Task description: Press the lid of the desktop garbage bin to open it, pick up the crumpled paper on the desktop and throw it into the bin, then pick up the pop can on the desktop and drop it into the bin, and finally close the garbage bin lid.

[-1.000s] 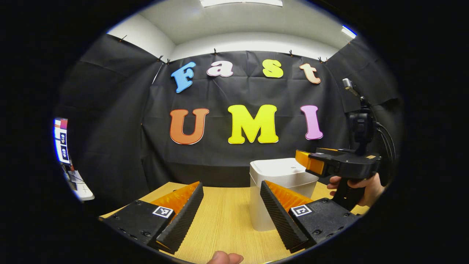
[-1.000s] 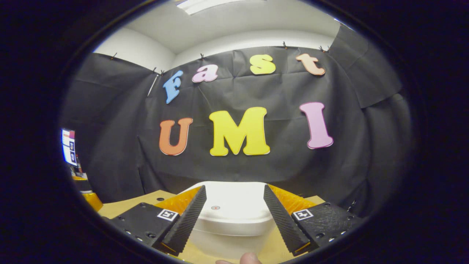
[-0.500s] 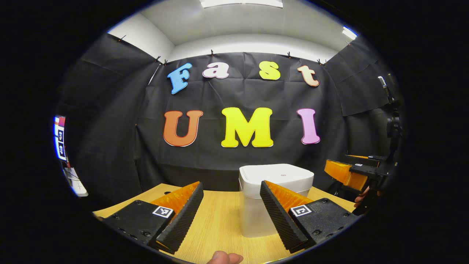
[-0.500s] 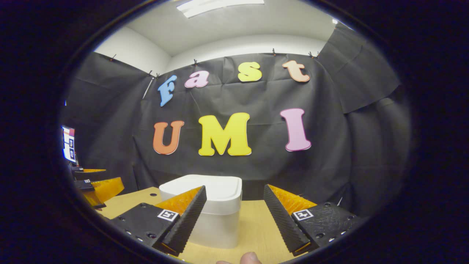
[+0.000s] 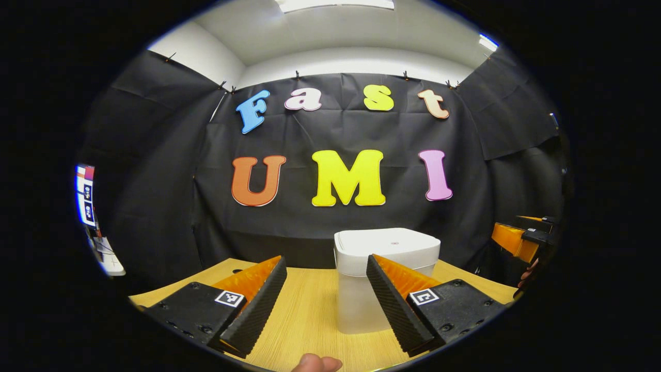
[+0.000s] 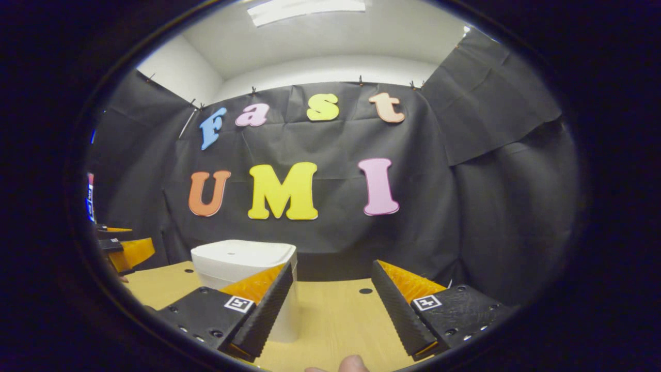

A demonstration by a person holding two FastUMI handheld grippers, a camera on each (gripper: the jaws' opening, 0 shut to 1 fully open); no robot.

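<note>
The white desktop bin point(image 5: 386, 247) stands on the wooden table point(image 5: 310, 320) with its lid down. It is just beyond my left gripper point(image 5: 325, 295), behind the right-hand finger. That gripper is open with nothing between its fingers. In the right gripper view the bin point(image 6: 242, 258) is at the left, behind the left-hand finger. My right gripper point(image 6: 333, 300) is open and holds nothing. It is off to the bin's right, seen at the far right edge of the left gripper view point(image 5: 516, 240). The left gripper point(image 6: 124, 249) sits at the far left of the right gripper view.
The black cloth wall closes off the table close behind the bin. A screen point(image 5: 85, 196) stands outside the booth at the far left. Small holes point(image 6: 365, 291) dot the tabletop point(image 6: 341, 320). A person's fingertip point(image 5: 315, 363) pokes in at the bottom.
My right gripper has drawn away from above the bin lid to the right, and the bin has slid left in its view. The left gripper has barely moved. The lid stays down.
</note>
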